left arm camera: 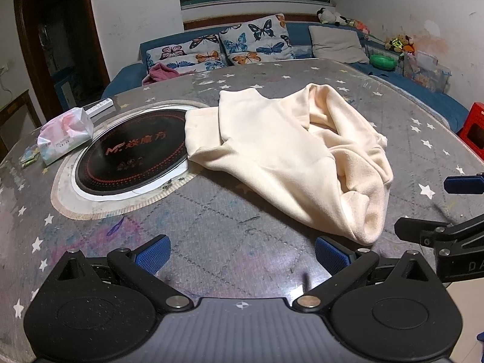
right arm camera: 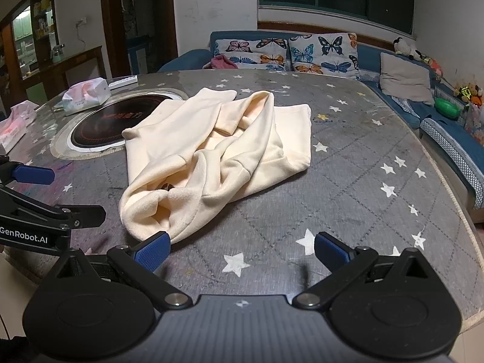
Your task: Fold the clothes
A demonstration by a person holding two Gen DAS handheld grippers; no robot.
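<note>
Left tongs [left arm camera: 242, 252]: jaws spread wide, nothing between the blue pads, held low over the grey star-printed quilted cover of the bench [left arm camera: 211, 230]. Right tongs [right arm camera: 240, 251]: likewise wide and empty, with the left pad just beside the nearest hem of the garment.

Cream fleece garment [right arm camera: 211, 157]: lies directly ahead of both tongs, to the right of the left pair and to the left of the right pair. It rests in a loose, rumpled heap, with a sleeve or leg thrown across the body, the opening gaping and edges unaligned. No squared fold shows. Judgement: the folding is not complete; the cloth needs spreading flat and its edges matched.

Beyond the left tongs, the garment's far-left corner overlaps the black round induction hob [left arm camera: 133, 157] set into the bench.

Containers: a soft plastic pack of tissues [left arm camera: 65, 134] lies left of the hob, with tissue showing at its top. A second pack [right arm camera: 15, 127] sits at the far left of the right tongs. Contents beyond tissue cannot be told.

Further off stands a blue sofa with butterfly cushions [right arm camera: 290, 51].
</note>
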